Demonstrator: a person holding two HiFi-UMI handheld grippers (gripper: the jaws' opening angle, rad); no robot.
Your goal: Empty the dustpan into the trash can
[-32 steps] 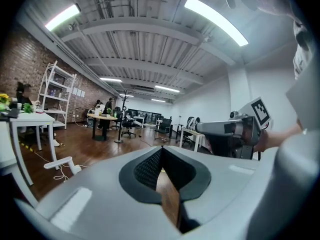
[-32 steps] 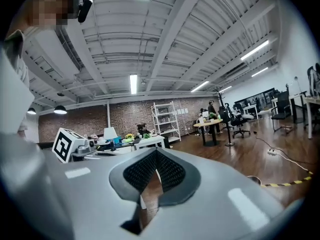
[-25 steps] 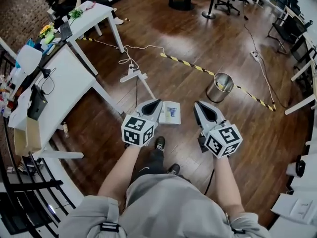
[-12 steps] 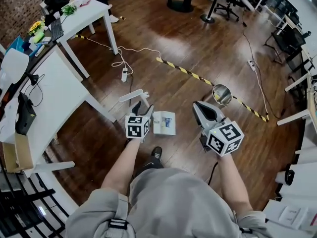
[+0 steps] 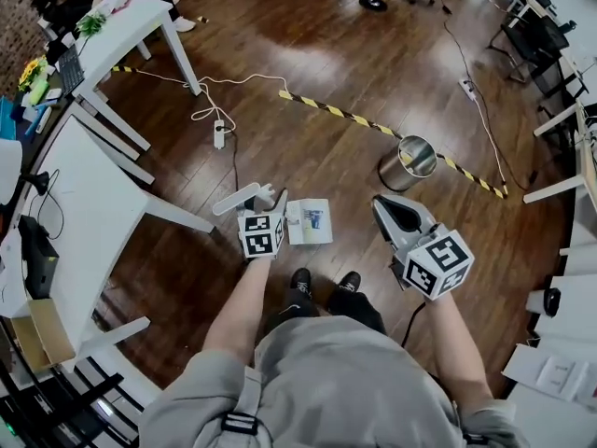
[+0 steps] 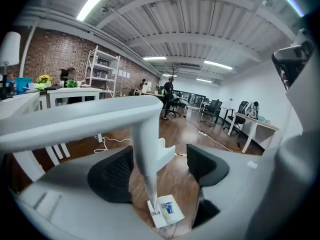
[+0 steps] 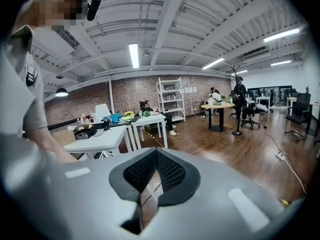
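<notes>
My left gripper (image 5: 269, 208) is now lower than a second ago, and its jaws are opening around the dustpan's handle (image 6: 144, 159) without pressing it yet. The dustpan (image 5: 309, 221) stands on the floor, well apart from the trash can (image 5: 409, 162). The right gripper (image 5: 387, 208) is clenched and empty. I think the grasp comes next.

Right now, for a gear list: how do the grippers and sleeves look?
Left gripper, jaws opening with the dustpan handle between them, and right gripper: pale grey tapered shells, black textured pads, white cubes with black square markers. Short grey sleeves.
</notes>
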